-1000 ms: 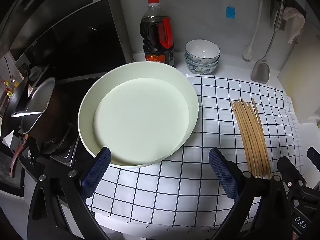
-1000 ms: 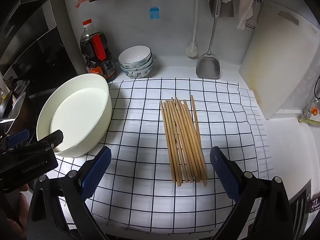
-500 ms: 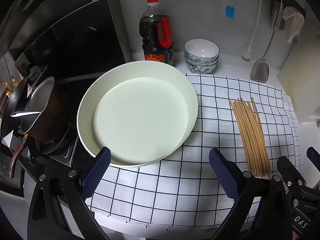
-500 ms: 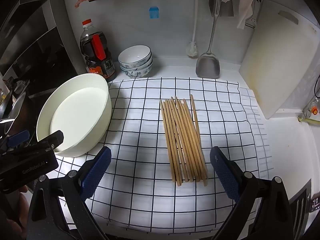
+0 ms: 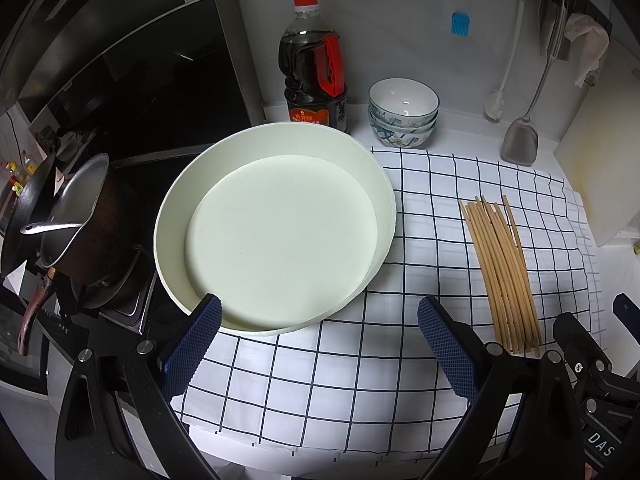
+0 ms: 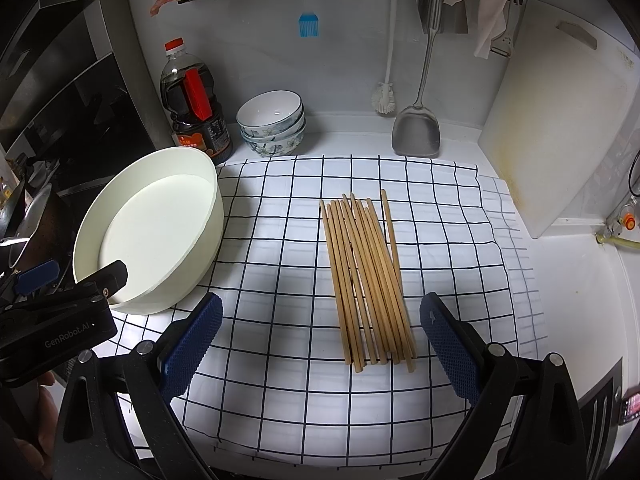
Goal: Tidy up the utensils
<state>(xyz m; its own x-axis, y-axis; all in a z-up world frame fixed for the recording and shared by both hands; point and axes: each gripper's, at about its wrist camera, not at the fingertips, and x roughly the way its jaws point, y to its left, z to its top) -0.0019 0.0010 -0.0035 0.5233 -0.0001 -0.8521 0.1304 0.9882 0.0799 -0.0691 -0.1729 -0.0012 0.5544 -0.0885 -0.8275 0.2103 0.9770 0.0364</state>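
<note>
1. Chopsticks (image 6: 370,280) are lying bundled on the checked cloth (image 6: 280,360), right of the white basin (image 6: 160,224), untouched.
2. I am holding the right gripper (image 6: 320,344) gaping, empty, just short of their near ends.
3. I am keeping the left gripper (image 5: 318,344) spread, empty, at the basin's near rim.
4. Since a second ago nothing is shifting; pickup is not yet begun.

A home kitchen counter beside the stove.
Behind the checked cloth (image 6: 280,360) stand stacked bowls (image 6: 272,128) and a sauce bottle (image 6: 196,116); a spatula (image 6: 416,132) hangs there, a pot (image 5: 84,236) left of it.
</note>
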